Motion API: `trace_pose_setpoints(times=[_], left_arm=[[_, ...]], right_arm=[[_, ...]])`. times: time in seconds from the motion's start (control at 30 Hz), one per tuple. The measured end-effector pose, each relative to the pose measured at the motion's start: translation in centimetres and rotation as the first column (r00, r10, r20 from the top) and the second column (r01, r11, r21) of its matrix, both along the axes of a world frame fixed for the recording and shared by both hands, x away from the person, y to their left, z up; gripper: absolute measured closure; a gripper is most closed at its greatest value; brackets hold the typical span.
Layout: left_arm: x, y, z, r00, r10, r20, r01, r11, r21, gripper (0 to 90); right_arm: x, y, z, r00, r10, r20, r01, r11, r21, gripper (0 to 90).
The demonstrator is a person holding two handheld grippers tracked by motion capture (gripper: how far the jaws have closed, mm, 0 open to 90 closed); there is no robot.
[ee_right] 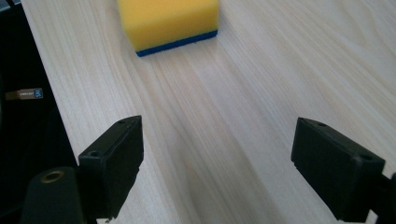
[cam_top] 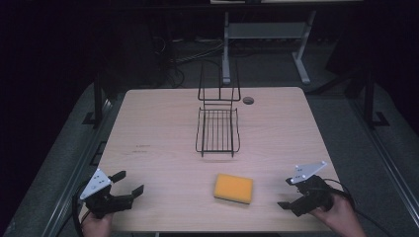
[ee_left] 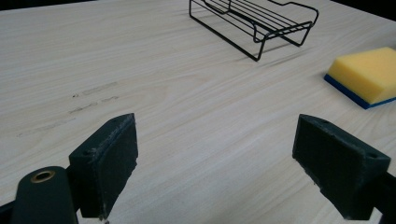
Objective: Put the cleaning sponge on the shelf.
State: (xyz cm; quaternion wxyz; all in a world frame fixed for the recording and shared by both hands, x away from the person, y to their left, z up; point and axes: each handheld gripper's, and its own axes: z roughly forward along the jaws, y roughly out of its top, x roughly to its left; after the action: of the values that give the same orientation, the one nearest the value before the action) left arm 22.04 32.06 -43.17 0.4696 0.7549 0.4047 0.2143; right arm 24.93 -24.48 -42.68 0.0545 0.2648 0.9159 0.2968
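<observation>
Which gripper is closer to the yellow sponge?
Right. The right gripper sits just off the sponge's right side, jaws open toward it. The left gripper is farther away, near the table's front left corner, also open and holding nothing.

The table (cam_top: 158, 128) looks like pale wood-grain laminate, smooth and matt, with faint dark scuffs toward nine o'clock. The rack (cam_top: 218, 129) is thin black wire, slightly glossy. The sponge (cam_top: 233, 188) is porous yellow foam over a blue base layer. Both grippers' jaw pads (ee_left: 114, 154) look like matt black rubber, rough-edged.
</observation>
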Motion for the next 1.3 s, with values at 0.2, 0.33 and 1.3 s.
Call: trace_pose_setpoints(times=[0.2,0.33,1.3], left_arm=[[0.0,0.0,0.0,1.0,0.0,0.0,0.0,1.0,0.002,13.4],[0.0,0.0,0.0,1.0,0.0,-0.001,0.0,1.0,-0.001,13.4],[0.0,0.1,0.1,1.0,0.003,0.002,-0.003,1.0,-0.005,13.4]], right_arm=[[0.5,0.8,0.4,0.9998,0.022,-0.001,-0.022,1.0,-0.013,16.6],[0.8,1.3,0.5,0.9992,0.04,-0.002,-0.04,0.999,-0.02,16.5],[2.4,4.6,1.2,0.9882,0.152,-0.022,-0.153,0.986,-0.065,16.3]])
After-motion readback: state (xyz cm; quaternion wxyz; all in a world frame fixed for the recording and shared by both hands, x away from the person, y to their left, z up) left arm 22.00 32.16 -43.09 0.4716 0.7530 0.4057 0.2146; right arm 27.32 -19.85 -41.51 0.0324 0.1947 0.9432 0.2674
